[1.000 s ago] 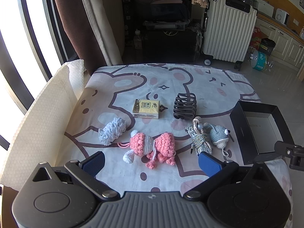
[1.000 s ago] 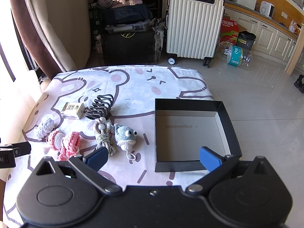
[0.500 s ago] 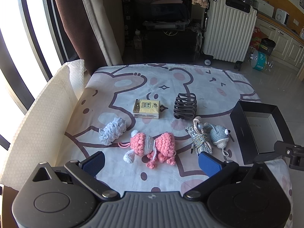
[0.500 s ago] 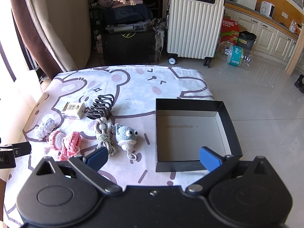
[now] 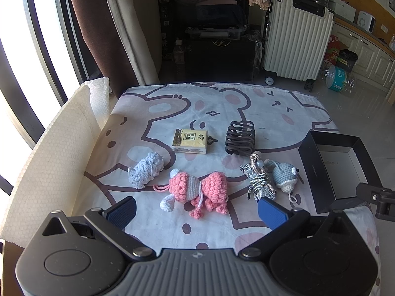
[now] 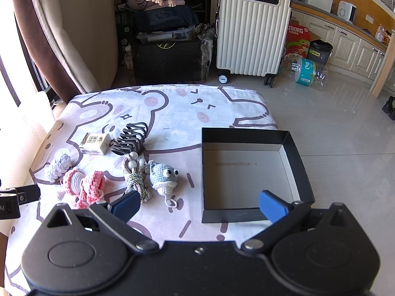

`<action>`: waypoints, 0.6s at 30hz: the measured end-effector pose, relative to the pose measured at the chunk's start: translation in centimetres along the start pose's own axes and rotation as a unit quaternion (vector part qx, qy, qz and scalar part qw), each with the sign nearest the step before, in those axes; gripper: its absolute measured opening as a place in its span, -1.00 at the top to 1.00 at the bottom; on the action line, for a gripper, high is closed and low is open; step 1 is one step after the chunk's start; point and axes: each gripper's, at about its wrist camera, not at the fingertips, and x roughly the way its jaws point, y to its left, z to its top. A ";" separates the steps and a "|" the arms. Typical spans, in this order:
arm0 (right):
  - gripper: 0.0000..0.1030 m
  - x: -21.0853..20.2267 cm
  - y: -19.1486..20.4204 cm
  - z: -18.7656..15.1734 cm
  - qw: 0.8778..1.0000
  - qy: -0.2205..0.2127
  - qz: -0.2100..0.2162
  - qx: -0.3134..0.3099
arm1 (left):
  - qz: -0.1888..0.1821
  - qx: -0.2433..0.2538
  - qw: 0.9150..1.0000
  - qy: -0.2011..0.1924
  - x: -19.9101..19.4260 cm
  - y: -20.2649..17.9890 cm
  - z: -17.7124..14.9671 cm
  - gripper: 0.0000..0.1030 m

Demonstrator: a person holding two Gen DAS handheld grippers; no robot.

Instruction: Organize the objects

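On the bear-print cloth lie a yellow tissue pack point(image 5: 190, 141), a dark hair claw point(image 5: 240, 138), a pale blue yarn scrunchie point(image 5: 146, 169), a pink crochet toy point(image 5: 197, 190), a braided cord bundle point(image 5: 259, 181) and a blue crochet fish point(image 5: 284, 176). An empty black box point(image 6: 249, 175) stands at the right. My left gripper point(image 5: 196, 212) is open and empty, just short of the pink toy. My right gripper point(image 6: 198, 206) is open and empty, over the box's near left corner. The fish point(image 6: 163, 176) and cord point(image 6: 134, 177) lie left of the box.
A white foam sheet point(image 5: 54, 162) stands along the cloth's left edge by the window. Beyond the far edge are a black case point(image 6: 167, 60), a white suitcase point(image 6: 251, 32) and a tiled floor at the right. The cloth's right edge drops off beside the box.
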 end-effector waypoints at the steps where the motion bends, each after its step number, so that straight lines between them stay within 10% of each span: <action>1: -1.00 0.0 0.0 0.0 1.000 0.000 0.000 0.000 | 0.000 0.000 1.000 0.000 0.0 0.0 0.0 -1.00; 18: -1.00 -0.2 0.1 1.0 1.000 -0.011 -0.002 0.012 | 0.005 -0.004 1.000 -0.005 -0.7 0.0 1.2 -1.00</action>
